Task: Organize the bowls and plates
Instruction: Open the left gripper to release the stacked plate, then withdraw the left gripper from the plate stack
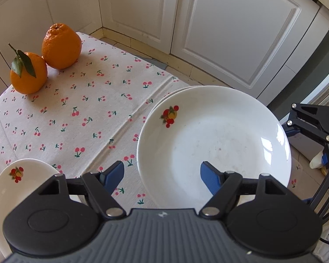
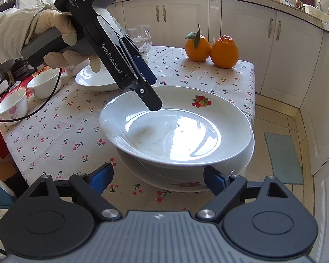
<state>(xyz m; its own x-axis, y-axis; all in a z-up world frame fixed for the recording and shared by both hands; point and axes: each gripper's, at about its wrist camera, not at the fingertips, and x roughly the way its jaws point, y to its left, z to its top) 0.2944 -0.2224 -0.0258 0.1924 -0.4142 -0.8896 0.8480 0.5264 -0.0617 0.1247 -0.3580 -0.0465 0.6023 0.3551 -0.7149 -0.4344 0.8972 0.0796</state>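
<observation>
Stacking under way on the cherry-print worktop (image 2: 54,131): a white fruit-motif plate (image 2: 175,131) sits on a second plate (image 2: 186,182) at the cloth's 4 o'clock corner. The left gripper (image 1: 162,171) hovers above it, jaws released and empty; the right gripper (image 2: 158,176), jaws released, waits at the near rim. Likely next is fetching the third plate (image 2: 92,80) at 11 o'clock, then the bowls (image 2: 43,83) at 9 o'clock, clear of the oranges (image 2: 210,48).

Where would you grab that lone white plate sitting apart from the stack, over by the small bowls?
By its raised rim: the lone plate lies flat on the tablecloth, so only the flared edge offers a pinch. Probably come from the stack's side; the small bowls crowd the other.
</observation>
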